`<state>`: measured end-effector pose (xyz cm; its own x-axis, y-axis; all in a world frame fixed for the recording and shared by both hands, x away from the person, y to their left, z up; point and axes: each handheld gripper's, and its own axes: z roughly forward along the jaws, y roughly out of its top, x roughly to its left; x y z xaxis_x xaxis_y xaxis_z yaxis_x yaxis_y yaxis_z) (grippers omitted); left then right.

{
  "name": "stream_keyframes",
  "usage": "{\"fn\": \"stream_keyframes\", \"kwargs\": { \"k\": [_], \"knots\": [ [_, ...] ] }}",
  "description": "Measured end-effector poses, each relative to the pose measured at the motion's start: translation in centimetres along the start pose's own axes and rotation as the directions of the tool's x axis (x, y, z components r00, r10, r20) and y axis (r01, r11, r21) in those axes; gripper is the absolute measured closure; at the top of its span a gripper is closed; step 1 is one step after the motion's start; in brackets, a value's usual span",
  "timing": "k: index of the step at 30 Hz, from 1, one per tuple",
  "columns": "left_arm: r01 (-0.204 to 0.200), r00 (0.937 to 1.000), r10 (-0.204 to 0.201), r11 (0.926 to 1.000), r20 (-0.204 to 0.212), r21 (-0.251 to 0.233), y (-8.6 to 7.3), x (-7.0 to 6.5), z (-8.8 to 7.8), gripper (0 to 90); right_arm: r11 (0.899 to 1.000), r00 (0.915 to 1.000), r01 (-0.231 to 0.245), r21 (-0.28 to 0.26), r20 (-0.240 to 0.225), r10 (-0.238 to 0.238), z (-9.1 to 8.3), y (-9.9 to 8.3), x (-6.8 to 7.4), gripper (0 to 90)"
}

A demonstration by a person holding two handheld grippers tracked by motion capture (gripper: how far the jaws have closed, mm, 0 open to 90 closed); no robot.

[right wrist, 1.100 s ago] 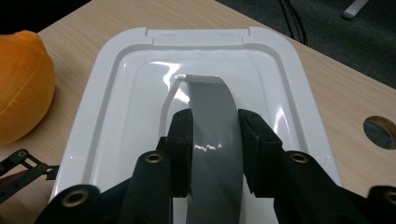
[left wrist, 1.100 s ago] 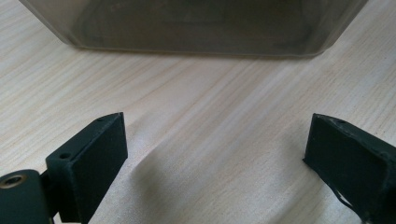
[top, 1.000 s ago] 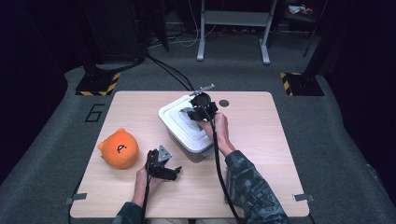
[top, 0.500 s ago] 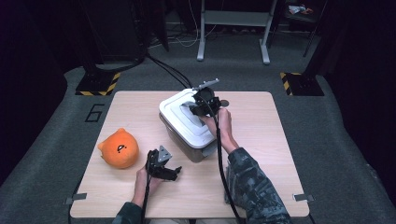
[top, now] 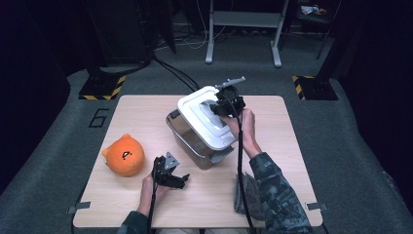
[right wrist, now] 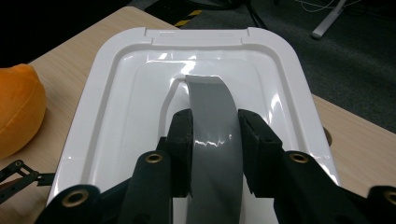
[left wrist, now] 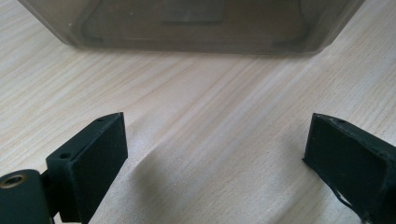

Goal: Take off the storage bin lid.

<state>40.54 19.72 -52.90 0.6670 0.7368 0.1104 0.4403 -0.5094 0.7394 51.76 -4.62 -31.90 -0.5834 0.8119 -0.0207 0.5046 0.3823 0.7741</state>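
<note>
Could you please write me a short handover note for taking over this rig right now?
Right gripper: shut on the grey curved handle of the white plastic lid, which it holds tilted above the box.
Left gripper: open, nothing between its jaws, resting low over the light wooden table just in front of the box.
Translucent grey plastic storage box: stands mid-table, partly uncovered.
Orange round plush toy: lies on the table to the box's left, untouched.
Done: lid gripped and raised off the box.
Left: probably set the lid aside; perhaps then put the plush toy into the box.
</note>
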Motion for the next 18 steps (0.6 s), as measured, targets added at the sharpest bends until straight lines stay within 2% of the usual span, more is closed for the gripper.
{"fn": "stream_keyframes", "kwargs": {
  "k": [18],
  "knots": [
    [0.011,0.9999,-0.011,0.9999,0.005,-0.003,0.0,0.0,0.0,5.4,0.997,0.9941,-0.069,-0.025,0.083,0.07,-3.1,-1.7,-4.1,66.9]
  ]
}}
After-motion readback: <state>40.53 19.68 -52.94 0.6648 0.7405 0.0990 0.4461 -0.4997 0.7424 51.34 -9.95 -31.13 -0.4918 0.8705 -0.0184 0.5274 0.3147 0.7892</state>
